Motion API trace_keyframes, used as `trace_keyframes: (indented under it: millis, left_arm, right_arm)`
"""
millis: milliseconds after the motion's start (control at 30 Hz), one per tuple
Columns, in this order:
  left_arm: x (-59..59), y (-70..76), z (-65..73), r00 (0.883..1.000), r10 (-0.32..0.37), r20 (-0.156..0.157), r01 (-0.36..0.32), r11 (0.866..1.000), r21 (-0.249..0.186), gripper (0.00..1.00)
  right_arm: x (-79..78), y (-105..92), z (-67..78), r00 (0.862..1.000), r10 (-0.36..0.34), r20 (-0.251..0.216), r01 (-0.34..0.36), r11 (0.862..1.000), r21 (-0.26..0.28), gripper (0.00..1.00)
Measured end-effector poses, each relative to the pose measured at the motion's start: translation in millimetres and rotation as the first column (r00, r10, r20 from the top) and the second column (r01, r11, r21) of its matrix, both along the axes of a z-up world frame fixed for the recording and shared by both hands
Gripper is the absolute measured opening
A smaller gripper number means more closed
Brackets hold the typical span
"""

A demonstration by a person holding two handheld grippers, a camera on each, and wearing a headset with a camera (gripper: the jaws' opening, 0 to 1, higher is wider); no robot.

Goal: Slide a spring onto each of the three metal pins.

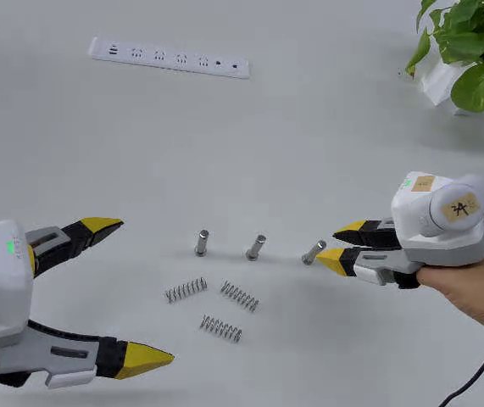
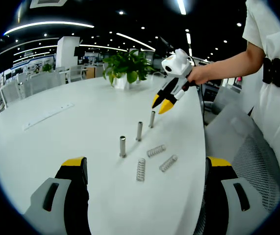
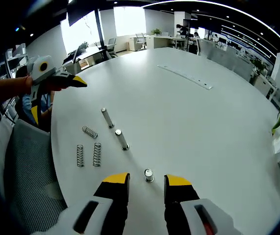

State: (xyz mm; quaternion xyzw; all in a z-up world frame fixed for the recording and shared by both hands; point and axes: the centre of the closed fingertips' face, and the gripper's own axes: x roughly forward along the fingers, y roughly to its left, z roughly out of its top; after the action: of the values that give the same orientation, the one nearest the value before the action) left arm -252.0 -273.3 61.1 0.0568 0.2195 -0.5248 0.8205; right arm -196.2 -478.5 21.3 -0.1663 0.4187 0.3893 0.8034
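Now our right claw (image 1: pixel 330 242), jaws narrow, has one pin (image 3: pixel 148 175) just ahead of its tips, seemingly untouched; our left claw (image 1: pixel 144 290) gapes wide. Three springs (image 1: pixel 239 296) lie between both claws: light, squashy, apt to roll; we'd pinch one mid-coil, gently.

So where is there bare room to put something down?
Free: the wide stretch between the power strip and the pins, and below the plant. Crowded: pins and springs, between the left hand-held gripper and right hand-held gripper.
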Motion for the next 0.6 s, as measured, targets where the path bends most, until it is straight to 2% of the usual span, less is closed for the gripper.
trace_keyframes:
  millis: [333, 600]
  left_arm:
    - [-1.9, -2.0, 3.4, 1.0, 0.001, 0.004, -0.001, 1.0, 0.006, 0.99]
    - [-4.0, -3.0, 4.4, 1.0, 0.006, 0.009, -0.006, 1.0, 0.013, 0.98]
  right_arm:
    - [-5.8, -4.4, 9.0, 1.0, -0.02, 0.021, 0.019, 0.998, 0.053, 0.34]
    - [-15.4, -12.1, 14.5, 0.999, -0.018, 0.032, 0.015, 0.996, 0.086, 0.46]
